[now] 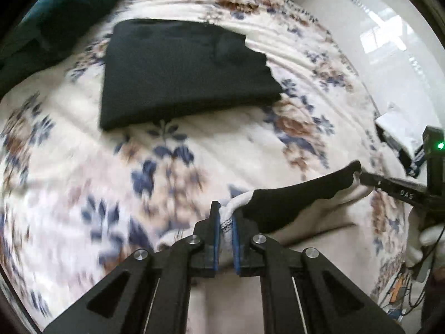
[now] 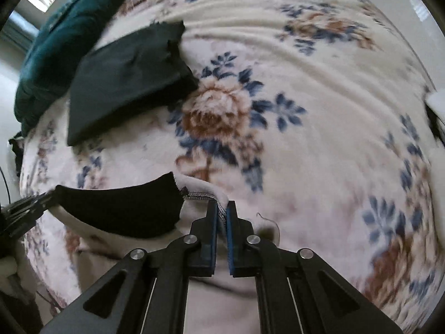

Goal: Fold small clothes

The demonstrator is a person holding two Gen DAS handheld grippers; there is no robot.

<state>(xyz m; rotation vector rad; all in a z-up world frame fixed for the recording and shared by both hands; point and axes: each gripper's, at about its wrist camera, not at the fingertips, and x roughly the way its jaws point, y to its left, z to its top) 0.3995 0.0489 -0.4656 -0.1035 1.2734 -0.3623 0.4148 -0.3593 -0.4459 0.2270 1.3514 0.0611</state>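
I hold a small cream garment with a black panel [image 1: 292, 203] by its two top corners over a floral blanket. My left gripper [image 1: 225, 224] is shut on one cream hem corner. My right gripper [image 2: 221, 211] is shut on the other corner, along a stitched hem; the black panel [image 2: 119, 208] hangs between the grippers. The right gripper also shows at the right of the left wrist view [image 1: 389, 185]. A folded black garment [image 1: 183, 69] lies flat farther back on the blanket; it also shows in the right wrist view [image 2: 128, 80].
The floral blanket [image 1: 83, 167] covers a bed. A dark teal bundle [image 1: 64, 8] lies at the far left behind the folded garment, also in the right wrist view [image 2: 66, 36]. White floor [image 1: 389, 41] lies beyond the bed's right edge. Cables hang at lower right [image 1: 411, 286].
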